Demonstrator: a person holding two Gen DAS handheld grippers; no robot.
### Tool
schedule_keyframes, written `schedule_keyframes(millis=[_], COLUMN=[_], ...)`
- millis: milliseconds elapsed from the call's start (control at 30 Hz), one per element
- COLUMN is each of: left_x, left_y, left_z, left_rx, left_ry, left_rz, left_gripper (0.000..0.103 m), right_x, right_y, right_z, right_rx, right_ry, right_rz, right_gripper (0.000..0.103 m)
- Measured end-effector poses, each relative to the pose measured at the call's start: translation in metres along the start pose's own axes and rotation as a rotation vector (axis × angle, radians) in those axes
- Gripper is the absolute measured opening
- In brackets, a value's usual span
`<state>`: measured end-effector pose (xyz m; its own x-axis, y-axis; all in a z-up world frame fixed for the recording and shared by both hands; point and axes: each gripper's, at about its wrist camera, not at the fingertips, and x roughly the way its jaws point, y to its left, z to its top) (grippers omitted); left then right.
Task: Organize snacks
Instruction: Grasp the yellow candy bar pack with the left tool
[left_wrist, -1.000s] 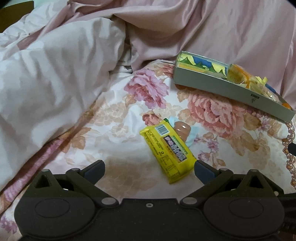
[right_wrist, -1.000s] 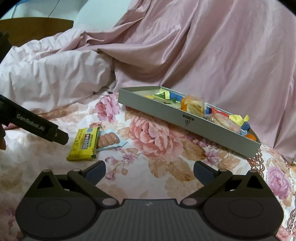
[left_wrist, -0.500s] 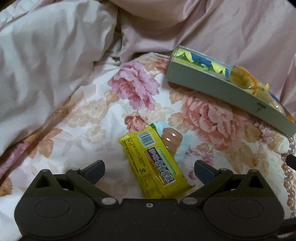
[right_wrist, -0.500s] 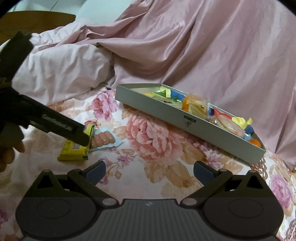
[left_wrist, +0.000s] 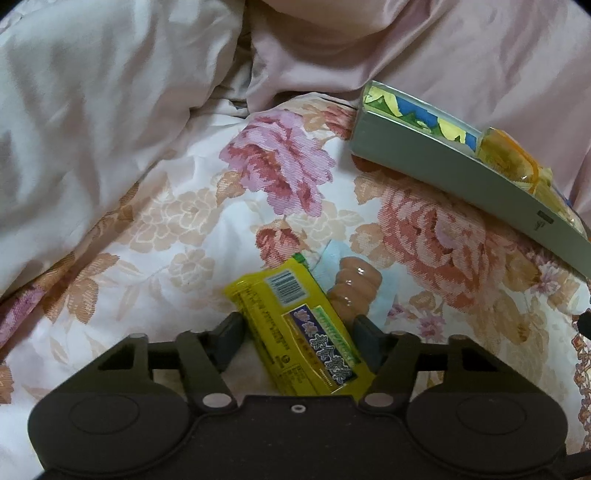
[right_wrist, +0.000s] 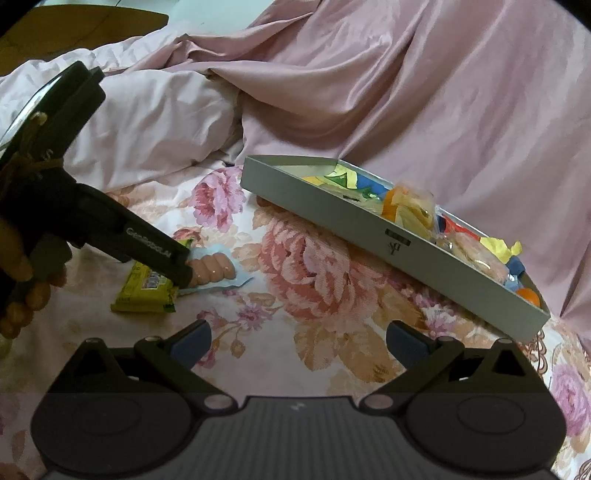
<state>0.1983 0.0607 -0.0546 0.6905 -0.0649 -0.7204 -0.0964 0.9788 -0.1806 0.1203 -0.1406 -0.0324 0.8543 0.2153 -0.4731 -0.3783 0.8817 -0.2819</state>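
1. Since a second ago your left gripper (left_wrist: 298, 334) has come down over the yellow snack bar (left_wrist: 295, 328), which sat well ahead of the fingers then and now lies between them.
2. Tool state: left jaws are closing, about half-way in. The bar lies diagonally between them, both pads at or nearly at its edges; firm pinch not confirmed. Right gripper (right_wrist: 298, 341) is wide apart, nothing in it, hovering over the floral bedspread (right_wrist: 314, 266).
3. Step in hand, as I read it: grasping the bar to move it into the grey tray (right_wrist: 406, 236).
4. Bar lies flat on the bedspread, partly overlapping the sausage pack (left_wrist: 354, 286), which touches it on the right.
5. Next move: finish the squeeze, lift clear, carry right toward the tray. Bar sits askew, so expect it to pivot in the grip.
6. In the way: your right finger is just beside the sausage pack and could snag its blue wrapper and drag it along.
7. Tray is already crowded with wrapped snacks (right_wrist: 410, 208); its near end looks emptiest. Rumpled pink duvet (left_wrist: 92, 110) to the left is no obstacle.
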Motion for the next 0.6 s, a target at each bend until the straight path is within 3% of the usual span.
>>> schedule_keyframes(millis=[200,400,600], left_x=[-0.004,-0.008,-0.007], left_y=[0.008,0.029,0.047], left_z=[0.002,0.006,0.013], left_rx=[0.001,-0.001,-0.063], left_ry=[0.034,0.068,0.095], left_rz=[0.037,0.094,0.063], left_gripper=[0.054,0.053,0.053], right_x=[0.005,0.017,0.051], right_y=[0.006,0.018,0.016], right_z=[0.002,0.011,0.035], right_rx=[-0.048,-0.102,0.017], right_ry=[0.027,0.068,0.163], right_rz=[0.017,0.062,0.188], right_gripper=[0.103,0.103,0.103])
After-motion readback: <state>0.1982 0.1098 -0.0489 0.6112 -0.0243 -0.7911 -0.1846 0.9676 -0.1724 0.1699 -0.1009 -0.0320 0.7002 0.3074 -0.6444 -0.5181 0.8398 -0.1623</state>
